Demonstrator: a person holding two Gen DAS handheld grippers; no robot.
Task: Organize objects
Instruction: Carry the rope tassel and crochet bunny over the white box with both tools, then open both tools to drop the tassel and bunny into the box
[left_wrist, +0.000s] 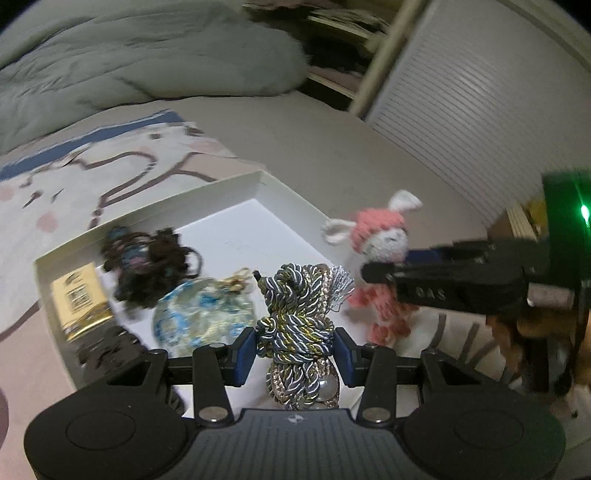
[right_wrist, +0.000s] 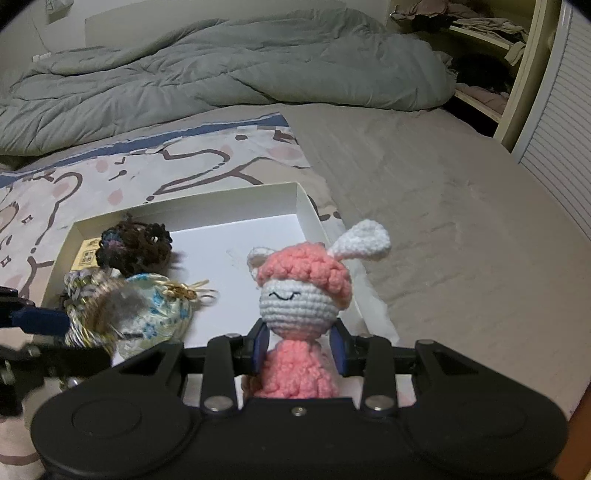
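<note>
Carrying a load in each hand, both pointed steeply down toward the bed.

Left gripper (left_wrist: 295, 356): clenched on the knotted cord bundle (left_wrist: 301, 310), blue pads pressing its sides. The bundle's long axis runs straight out along the fingers; a tassel end fans out at the far tip. A pearl-like bead shows at the near end, below the pads.

Right gripper (right_wrist: 300, 349): clenched on the crochet bunny (right_wrist: 303, 295) at the neck, between white head and pink body. The bunny stands upright along the fingers, head and ears beyond the tips.

Outward from the left gripper: the white box (left_wrist: 284, 199) lies directly ahead and below, with open floor beyond the bundle's tip. Left of the bundle, inside the box: a blue-patterned pouch (left_wrist: 203, 317), a dark yarn tangle (left_wrist: 147, 266), and a yellow packet (left_wrist: 79, 299) against the left wall.

Outward from the right gripper: the box sits ahead and to the left; the bunny appears to hang over its right-hand edge.

Judgement: the left hand is better placed, already over free box floor. The right needs a shift leftward to clear the wall before releasing.
</note>
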